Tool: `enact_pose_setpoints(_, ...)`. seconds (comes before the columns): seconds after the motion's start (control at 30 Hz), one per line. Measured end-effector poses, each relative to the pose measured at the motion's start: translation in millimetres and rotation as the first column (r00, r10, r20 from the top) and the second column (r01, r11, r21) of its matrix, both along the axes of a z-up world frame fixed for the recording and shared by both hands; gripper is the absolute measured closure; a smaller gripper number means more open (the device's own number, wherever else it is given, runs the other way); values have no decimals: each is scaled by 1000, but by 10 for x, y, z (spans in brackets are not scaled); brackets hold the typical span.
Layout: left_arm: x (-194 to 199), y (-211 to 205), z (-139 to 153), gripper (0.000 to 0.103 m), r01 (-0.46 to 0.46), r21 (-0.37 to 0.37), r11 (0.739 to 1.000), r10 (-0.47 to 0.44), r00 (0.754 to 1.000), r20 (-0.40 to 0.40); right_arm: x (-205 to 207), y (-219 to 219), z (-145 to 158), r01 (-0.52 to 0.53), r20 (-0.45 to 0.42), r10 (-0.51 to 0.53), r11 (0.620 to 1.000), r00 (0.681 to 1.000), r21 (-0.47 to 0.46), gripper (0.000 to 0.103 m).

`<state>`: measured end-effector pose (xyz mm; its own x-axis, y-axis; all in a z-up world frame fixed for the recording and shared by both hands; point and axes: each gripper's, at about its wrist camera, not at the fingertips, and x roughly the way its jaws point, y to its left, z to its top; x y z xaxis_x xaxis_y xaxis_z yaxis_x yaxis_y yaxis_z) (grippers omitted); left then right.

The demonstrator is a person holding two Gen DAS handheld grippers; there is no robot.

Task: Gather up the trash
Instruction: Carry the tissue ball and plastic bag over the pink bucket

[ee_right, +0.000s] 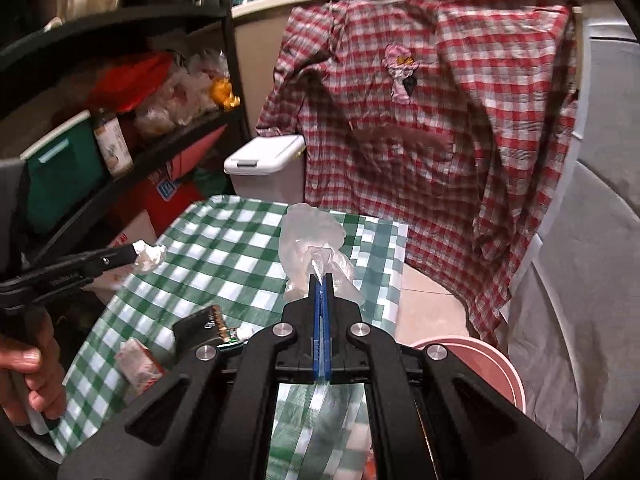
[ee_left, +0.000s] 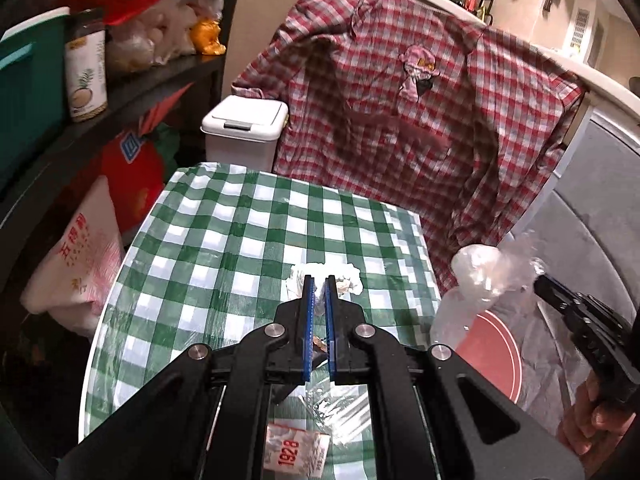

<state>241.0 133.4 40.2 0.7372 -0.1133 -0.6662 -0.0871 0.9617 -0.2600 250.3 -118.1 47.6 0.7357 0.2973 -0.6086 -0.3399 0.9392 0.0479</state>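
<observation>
My left gripper [ee_left: 319, 279] is shut on a crumpled white tissue [ee_left: 348, 276], lifted above the green-checked table [ee_left: 224, 232]; the right wrist view shows that tissue [ee_right: 149, 257] at the left gripper's tip. My right gripper [ee_right: 321, 276] is shut on a clear plastic bag [ee_right: 308, 236], also held above the table; that bag [ee_left: 484, 272] hangs at the right in the left wrist view. On the table lie a small red-and-white packet marked 1928 [ee_left: 294, 454], the same packet [ee_right: 140, 364] seen from the right wrist, and a dark wrapper [ee_right: 204, 326].
A pink bucket [ee_right: 500, 368] lined with clear plastic stands on the floor right of the table. Beyond the table's far edge are a white lidded bin [ee_left: 244, 128] and a red plaid shirt [ee_left: 420, 112] draped over a counter. Cluttered black shelves [ee_left: 120, 96] run along the left.
</observation>
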Motion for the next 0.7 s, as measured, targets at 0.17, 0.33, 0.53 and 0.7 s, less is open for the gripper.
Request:
enact_pose_setpoints(0.17, -198, -12, 75, 98, -27, -23, 999, 27, 999, 21, -259, -128, 131, 11, 19, -12, 1000, 1000, 20, 102)
enact_pose_setpoints(0.33, -421, -91, 131, 98, -40, -34, 999, 41, 999, 27, -463, -301, 213, 45, 36, -48, 996, 998, 79, 102)
enact_pose_setpoints(0.53, -600, -192, 310, 98, -32, -19, 999, 33, 996, 80, -672, -399, 325, 68, 84, -78, 991, 993, 116, 102)
enact_pose_setpoints(0.7, -618, -343, 355, 98, -4, 63, 998, -3, 994, 110, -751, -449, 301, 80, 126, -88, 994, 988, 71, 102)
